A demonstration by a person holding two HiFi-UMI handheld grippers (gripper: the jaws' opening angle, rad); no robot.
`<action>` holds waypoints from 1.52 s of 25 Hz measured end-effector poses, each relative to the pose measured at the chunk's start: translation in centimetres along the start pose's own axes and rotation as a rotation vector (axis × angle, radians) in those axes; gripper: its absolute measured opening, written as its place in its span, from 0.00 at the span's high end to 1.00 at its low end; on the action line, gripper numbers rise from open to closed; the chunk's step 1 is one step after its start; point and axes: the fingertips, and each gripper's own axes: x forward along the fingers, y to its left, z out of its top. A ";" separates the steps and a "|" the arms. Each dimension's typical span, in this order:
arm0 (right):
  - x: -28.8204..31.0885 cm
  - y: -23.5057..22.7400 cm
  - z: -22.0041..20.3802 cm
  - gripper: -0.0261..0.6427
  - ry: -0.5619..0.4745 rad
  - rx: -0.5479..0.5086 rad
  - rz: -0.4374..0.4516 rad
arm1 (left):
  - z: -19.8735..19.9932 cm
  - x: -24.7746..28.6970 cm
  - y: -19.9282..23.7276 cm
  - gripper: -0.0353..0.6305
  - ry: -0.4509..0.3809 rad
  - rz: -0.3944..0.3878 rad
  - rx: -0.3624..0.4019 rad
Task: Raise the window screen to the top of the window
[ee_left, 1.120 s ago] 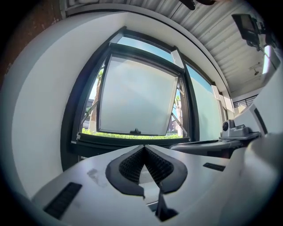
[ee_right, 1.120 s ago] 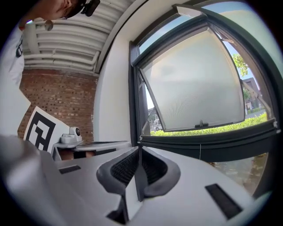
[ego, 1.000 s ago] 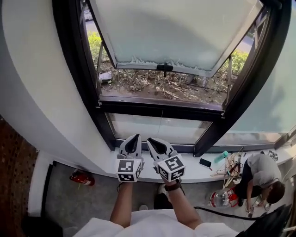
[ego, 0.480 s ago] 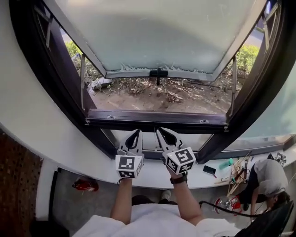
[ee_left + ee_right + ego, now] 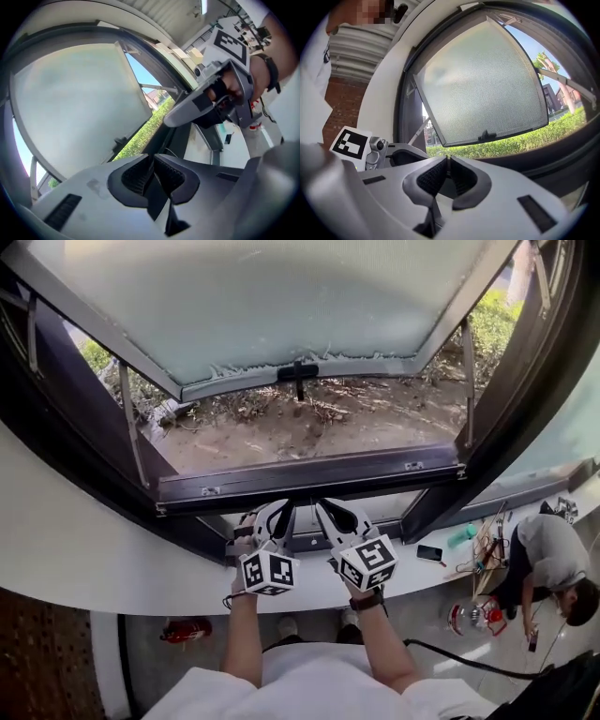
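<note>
Both claws have come up from the white sill (image 5: 122, 577) to the bottom edge of the opening. A second ago they sit low against the sill, under the fixed lower pane. Now the left claw (image 5: 274, 512) and the right claw (image 5: 336, 512) lie side by side with their tips just beneath the dark rail (image 5: 309, 479) that runs across the foot of the opening. The left claw has also rolled over, so its marker cube shows a different tilt than before. The view has closed in too: the out-swung sash (image 5: 281, 306) and its handle (image 5: 298, 372) fill more of the top of the head view.

In each claw's own view the ribbed pads meet with nothing between them, so both claws are closed and empty. Nothing has been gripped yet.

No mesh of the window screen shows across the opening, and the bare ground (image 5: 309, 427) outside is plainly visible through it. The screen therefore seems to be down, probably gathered at the dark rail, though the pictures do not settle that. If so, the raise has not begun. The approach looks nearly finished, and the next step would be to open a claw and take hold of that rail before lifting.
</note>
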 end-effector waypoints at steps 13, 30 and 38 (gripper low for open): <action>-0.3 -2.2 -7.5 0.93 0.119 0.035 -0.088 | -2.2 2.1 -1.1 0.76 -0.002 -0.001 0.144; 1.7 -3.9 -33.7 0.83 0.530 0.020 -0.093 | -2.1 2.1 -0.8 0.79 0.105 0.028 0.120; 5.4 -6.6 -40.2 0.83 0.629 -0.037 -0.135 | -2.3 2.5 -0.9 0.79 0.101 0.060 0.106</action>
